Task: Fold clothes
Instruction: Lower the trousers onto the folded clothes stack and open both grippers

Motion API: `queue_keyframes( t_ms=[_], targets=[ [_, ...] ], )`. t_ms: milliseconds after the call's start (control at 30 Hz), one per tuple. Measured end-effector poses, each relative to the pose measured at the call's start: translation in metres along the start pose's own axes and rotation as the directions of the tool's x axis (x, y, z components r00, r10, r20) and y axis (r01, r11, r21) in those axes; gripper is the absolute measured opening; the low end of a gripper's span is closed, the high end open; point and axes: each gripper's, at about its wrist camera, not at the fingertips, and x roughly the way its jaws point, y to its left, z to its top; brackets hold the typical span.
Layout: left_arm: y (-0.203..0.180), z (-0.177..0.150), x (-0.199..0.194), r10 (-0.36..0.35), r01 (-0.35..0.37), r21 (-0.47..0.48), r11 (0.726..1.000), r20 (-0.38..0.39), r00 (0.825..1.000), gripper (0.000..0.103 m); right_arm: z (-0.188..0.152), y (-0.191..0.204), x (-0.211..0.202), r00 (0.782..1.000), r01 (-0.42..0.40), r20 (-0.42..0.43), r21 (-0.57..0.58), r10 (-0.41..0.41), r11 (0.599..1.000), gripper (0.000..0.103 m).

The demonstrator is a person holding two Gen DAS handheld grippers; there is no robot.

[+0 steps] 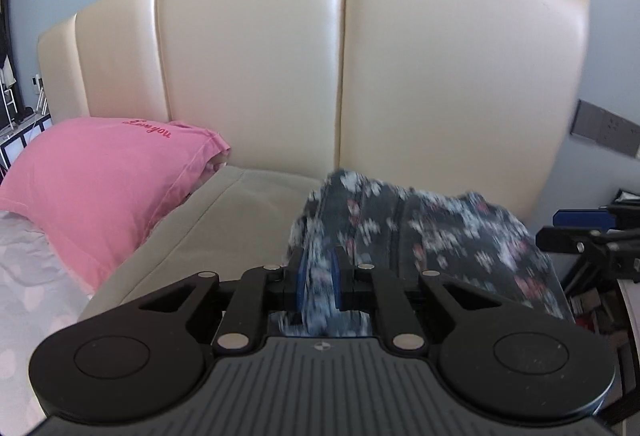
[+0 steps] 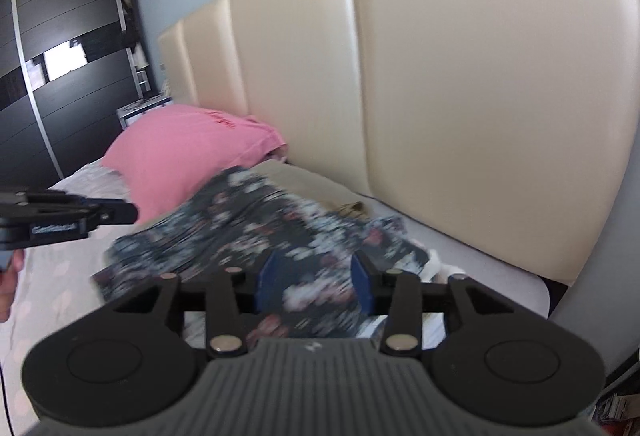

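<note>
A dark floral garment (image 2: 248, 228) hangs blurred over a bed (image 2: 60, 276) with a pink pillow (image 1: 100, 180) and cream headboard (image 1: 360, 56). The left gripper (image 1: 319, 278) pinches its cloth. The right gripper (image 2: 316, 286) has its jaws spread, cloth loose between them.

The bed (image 2: 72, 276) fills the lower part of both views, and the headboard (image 1: 360, 76) stands up behind it. A pillow (image 1: 100, 188) lies on the bed at the left, right against the headboard. The cloth (image 2: 240, 228) hangs over the bed in the lower middle, in front of the headboard and right of the pillow. A wardrobe (image 2: 68, 76) stands far back at the upper left of the right wrist view.
</note>
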Motion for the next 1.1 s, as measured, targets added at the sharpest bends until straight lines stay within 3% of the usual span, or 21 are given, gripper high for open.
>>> queue_keyframes(
  t_ms=[233,400,467,633,767,933,1067,1100],
  targets=[
    [0.004,-0.024,0.014,0.031,-0.034,-0.034,0.999,-0.085,0.996,0.011,-0.039,0.027,0.013,0.993,0.003,-0.115,-0.110,-0.016,0.994,0.054],
    [0.015,-0.036,0.032,0.037,-0.047,-0.069,0.997,-0.136,0.990,0.012,-0.046,0.008,0.036,0.979,-0.030,-0.200,-0.024,0.025,0.999,0.066],
    [0.015,-0.038,0.031,0.043,-0.054,-0.072,0.996,-0.137,0.990,0.012,-0.045,0.005,0.038,0.977,-0.041,-0.209,-0.007,0.038,0.999,0.066],
    [0.001,-0.032,0.007,0.081,-0.086,-0.039,0.996,-0.114,0.990,0.012,-0.041,0.009,0.032,0.978,-0.006,-0.211,-0.035,-0.001,0.999,0.065],
    [-0.021,-0.029,-0.027,0.135,-0.135,0.004,0.991,-0.094,0.986,0.018,-0.039,0.006,0.003,0.983,0.020,-0.179,-0.032,-0.025,0.999,0.064],
    [-0.051,-0.028,-0.080,0.163,-0.163,0.009,0.987,-0.040,0.986,0.037,-0.038,0.009,-0.045,0.993,0.022,-0.117,-0.022,-0.024,1.000,0.072],
    [-0.075,-0.027,-0.120,0.203,-0.203,0.010,0.979,-0.003,0.979,0.043,-0.037,0.019,-0.086,0.998,0.022,-0.053,-0.026,-0.023,0.999,0.076],
    [-0.079,-0.027,-0.129,0.207,-0.207,-0.002,0.978,0.004,0.978,0.049,-0.037,0.021,-0.096,0.999,0.027,-0.034,-0.026,-0.027,0.999,0.080]
  ],
)
